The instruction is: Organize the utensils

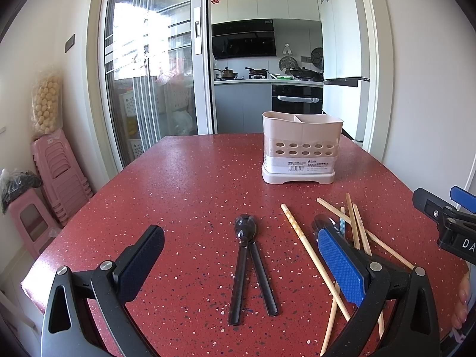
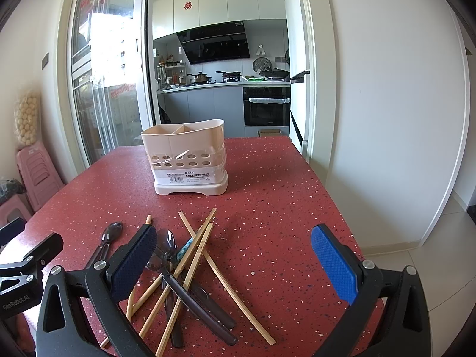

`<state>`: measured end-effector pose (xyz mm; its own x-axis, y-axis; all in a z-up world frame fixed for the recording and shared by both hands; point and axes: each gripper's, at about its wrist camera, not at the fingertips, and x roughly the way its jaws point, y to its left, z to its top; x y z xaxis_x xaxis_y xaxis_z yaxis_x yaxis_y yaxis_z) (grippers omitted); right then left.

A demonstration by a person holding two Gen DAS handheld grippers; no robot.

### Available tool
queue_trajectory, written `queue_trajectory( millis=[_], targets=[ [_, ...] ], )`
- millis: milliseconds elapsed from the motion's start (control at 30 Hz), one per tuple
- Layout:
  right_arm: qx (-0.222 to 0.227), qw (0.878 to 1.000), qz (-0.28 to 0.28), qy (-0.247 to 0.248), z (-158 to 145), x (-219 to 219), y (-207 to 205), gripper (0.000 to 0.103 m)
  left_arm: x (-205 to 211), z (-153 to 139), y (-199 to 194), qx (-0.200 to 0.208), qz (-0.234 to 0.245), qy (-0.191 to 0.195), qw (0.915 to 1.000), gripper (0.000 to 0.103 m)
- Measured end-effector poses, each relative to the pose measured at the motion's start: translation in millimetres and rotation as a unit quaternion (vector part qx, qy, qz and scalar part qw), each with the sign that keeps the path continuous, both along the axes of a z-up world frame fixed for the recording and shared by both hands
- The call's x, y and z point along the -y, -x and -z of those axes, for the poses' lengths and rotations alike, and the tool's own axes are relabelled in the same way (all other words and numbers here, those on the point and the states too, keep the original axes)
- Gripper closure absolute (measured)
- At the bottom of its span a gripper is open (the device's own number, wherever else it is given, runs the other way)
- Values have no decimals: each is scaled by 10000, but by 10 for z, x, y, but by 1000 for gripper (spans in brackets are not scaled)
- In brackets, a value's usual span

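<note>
A beige utensil holder (image 1: 302,148) with divided compartments stands upright on the red speckled table (image 1: 193,178); it also shows in the right wrist view (image 2: 186,157). Two dark spoons (image 1: 248,264) lie stacked between the jaws of my left gripper (image 1: 244,255), which is open and empty just above the table. Several wooden chopsticks (image 1: 309,250) lie crossed to their right. In the right wrist view, chopsticks (image 2: 196,255) and dark spoons (image 2: 184,285) form a pile by the left finger of my right gripper (image 2: 235,264), which is open and empty.
The table's right edge (image 2: 336,208) drops to a tiled floor. Pink stacked stools (image 1: 59,175) and a bag stand left of the table. A glass sliding door and kitchen lie behind. The right gripper's body (image 1: 446,220) shows at the left view's right edge.
</note>
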<state>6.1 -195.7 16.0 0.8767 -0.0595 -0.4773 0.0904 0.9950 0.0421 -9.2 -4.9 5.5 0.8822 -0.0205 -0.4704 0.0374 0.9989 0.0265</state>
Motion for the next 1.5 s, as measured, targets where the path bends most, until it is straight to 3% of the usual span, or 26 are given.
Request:
queue_trajectory(
  millis=[633,867,1100,1267,1433,1500],
  targets=[
    [-89,9999,-43,-40,39,12,-25,0,-14,48,-49,-155,15,-71,9999,0],
    [-376,9991,-202,-35,53,89,-135,0,-164,105,-259,-617,4,-113,9980,0],
    [-1371,9891,-536,80,191,251,-438,0,-409,325,-600,-1549,157,-146,9877,0],
    [-2150,9726,-877,75,363,315,-671,1,-469,434,-732,-1864,290,-225,9818,0],
    [-2795,9503,-1334,310,497,226,-842,12,-489,498,-848,-2174,460,-141,9749,0],
    [-3029,9411,-1438,437,564,175,-908,23,-484,537,-907,-2308,522,-138,9715,0]
  ],
)
